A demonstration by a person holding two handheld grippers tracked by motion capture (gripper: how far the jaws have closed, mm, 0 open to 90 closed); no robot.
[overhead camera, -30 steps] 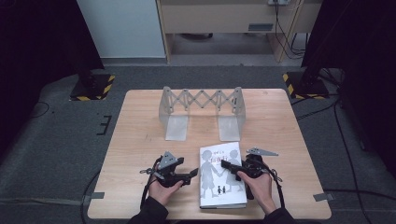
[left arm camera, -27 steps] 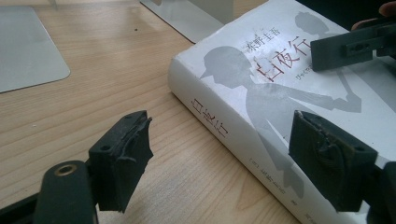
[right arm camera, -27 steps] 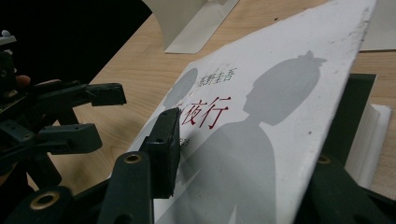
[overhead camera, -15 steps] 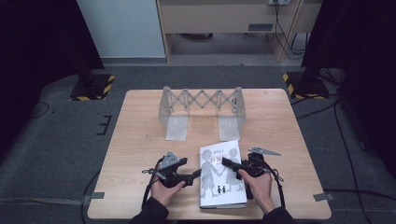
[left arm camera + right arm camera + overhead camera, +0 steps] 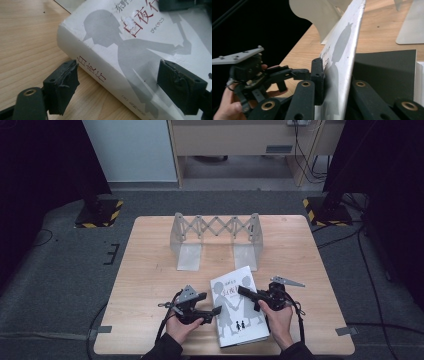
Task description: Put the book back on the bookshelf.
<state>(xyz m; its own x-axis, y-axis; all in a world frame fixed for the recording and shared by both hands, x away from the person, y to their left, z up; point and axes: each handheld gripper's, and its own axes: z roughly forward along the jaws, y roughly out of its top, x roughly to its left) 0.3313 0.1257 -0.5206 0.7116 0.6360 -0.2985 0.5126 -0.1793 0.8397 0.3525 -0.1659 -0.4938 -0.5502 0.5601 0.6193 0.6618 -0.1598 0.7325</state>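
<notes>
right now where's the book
In the high view the book lies at the table's near edge, between the two grippers and in front of the metal rack.

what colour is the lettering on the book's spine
Red, on a white spine; the book shows it best in the left gripper view.

The book [image 5: 238,307] lies flat near my edge of the worktop [image 5: 150,270], a thick white paperback with grey silhouettes of two figures holding hands and red characters on cover and spine. Its front cover [image 5: 342,50] is lifted off the pages, standing nearly upright, with a dark inner page showing beneath.
</notes>
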